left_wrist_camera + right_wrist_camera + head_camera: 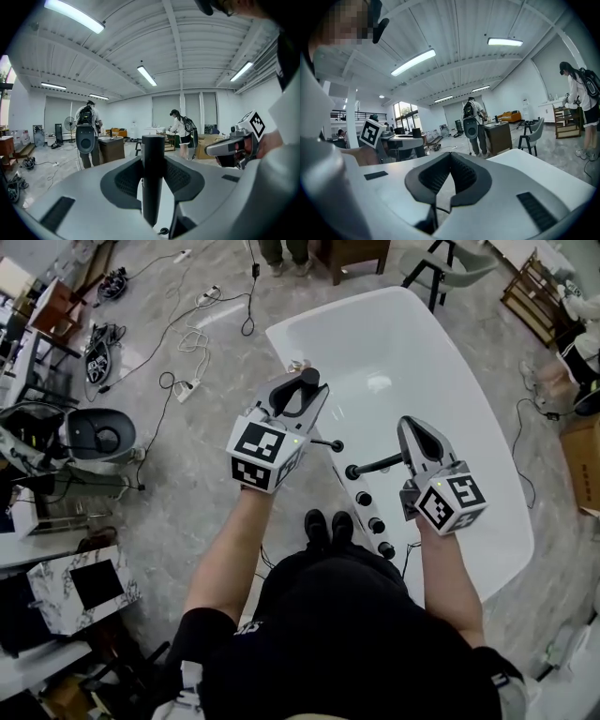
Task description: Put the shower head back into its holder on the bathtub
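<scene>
The white bathtub stands in front of me, with a black spout and black knobs along its near rim. A short black fitting sticks out just below my left gripper. My left gripper hovers over the tub's near left rim, shut on the black shower head handle, which pokes out past its tips. In the left gripper view the handle stands upright between the pads. My right gripper hangs over the tub by the spout's end. Its pads meet at the tips, and a thin dark hose shows low between them.
Cables and power strips trail over the floor left of the tub. Machines and a marble-patterned box crowd the left side. A stool stands behind the tub and a cardboard box at the right. People stand further back.
</scene>
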`<state>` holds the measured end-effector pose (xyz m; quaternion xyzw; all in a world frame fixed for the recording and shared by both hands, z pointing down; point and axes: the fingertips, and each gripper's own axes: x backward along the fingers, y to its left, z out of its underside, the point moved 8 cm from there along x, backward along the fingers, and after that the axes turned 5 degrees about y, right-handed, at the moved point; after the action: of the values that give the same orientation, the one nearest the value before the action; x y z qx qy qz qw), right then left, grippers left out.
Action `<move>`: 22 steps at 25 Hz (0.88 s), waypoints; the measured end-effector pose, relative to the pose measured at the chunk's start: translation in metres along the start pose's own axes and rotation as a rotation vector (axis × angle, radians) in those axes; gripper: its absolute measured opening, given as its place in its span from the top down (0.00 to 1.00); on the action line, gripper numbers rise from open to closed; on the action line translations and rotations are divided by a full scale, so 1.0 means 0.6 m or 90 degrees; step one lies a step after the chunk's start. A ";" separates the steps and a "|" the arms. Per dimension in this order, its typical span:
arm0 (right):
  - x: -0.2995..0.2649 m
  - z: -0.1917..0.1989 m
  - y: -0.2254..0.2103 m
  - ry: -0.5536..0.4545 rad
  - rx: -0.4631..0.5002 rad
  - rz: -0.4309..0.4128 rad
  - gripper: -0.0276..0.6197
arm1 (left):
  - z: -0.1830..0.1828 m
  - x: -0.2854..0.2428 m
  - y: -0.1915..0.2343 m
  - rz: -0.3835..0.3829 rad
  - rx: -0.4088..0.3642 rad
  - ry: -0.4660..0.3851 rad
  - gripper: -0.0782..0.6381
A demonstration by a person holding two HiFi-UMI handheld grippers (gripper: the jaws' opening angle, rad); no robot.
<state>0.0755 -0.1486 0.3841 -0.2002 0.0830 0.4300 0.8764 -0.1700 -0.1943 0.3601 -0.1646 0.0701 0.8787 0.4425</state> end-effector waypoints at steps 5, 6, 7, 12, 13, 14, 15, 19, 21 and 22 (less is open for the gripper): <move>0.013 0.003 -0.017 -0.015 -0.008 -0.003 0.94 | -0.031 -0.009 -0.020 0.010 -0.014 -0.013 0.69; 0.016 0.002 -0.021 -0.016 -0.009 -0.003 0.94 | -0.038 -0.013 -0.024 0.011 -0.016 -0.016 0.69; 0.019 0.000 -0.028 -0.017 -0.009 -0.003 0.94 | -0.046 -0.017 -0.028 0.013 -0.017 -0.021 0.69; 0.025 -0.008 -0.059 -0.026 -0.013 0.006 0.94 | -0.093 -0.021 -0.041 0.046 0.024 -0.074 0.69; 0.024 -0.010 -0.064 -0.028 -0.013 0.007 0.94 | -0.104 -0.021 -0.042 0.052 0.029 -0.086 0.69; 0.024 -0.013 -0.068 -0.030 -0.013 0.008 0.94 | -0.114 -0.021 -0.043 0.055 0.030 -0.095 0.69; 0.024 -0.014 -0.071 -0.032 -0.013 0.007 0.94 | -0.122 -0.022 -0.044 0.057 0.028 -0.102 0.69; 0.026 -0.018 -0.075 -0.035 -0.009 0.003 0.94 | -0.140 -0.022 -0.050 0.056 0.014 -0.115 0.69; 0.027 -0.024 -0.073 -0.037 -0.006 0.002 0.94 | -0.147 -0.021 -0.050 0.054 0.012 -0.116 0.69; 0.028 -0.028 -0.073 -0.038 -0.004 0.001 0.94 | -0.149 -0.021 -0.050 0.053 0.011 -0.114 0.69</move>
<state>0.1209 -0.1674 0.3760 -0.1902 0.0559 0.4368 0.8774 -0.1184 -0.2097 0.2813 -0.0782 0.0446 0.9071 0.4112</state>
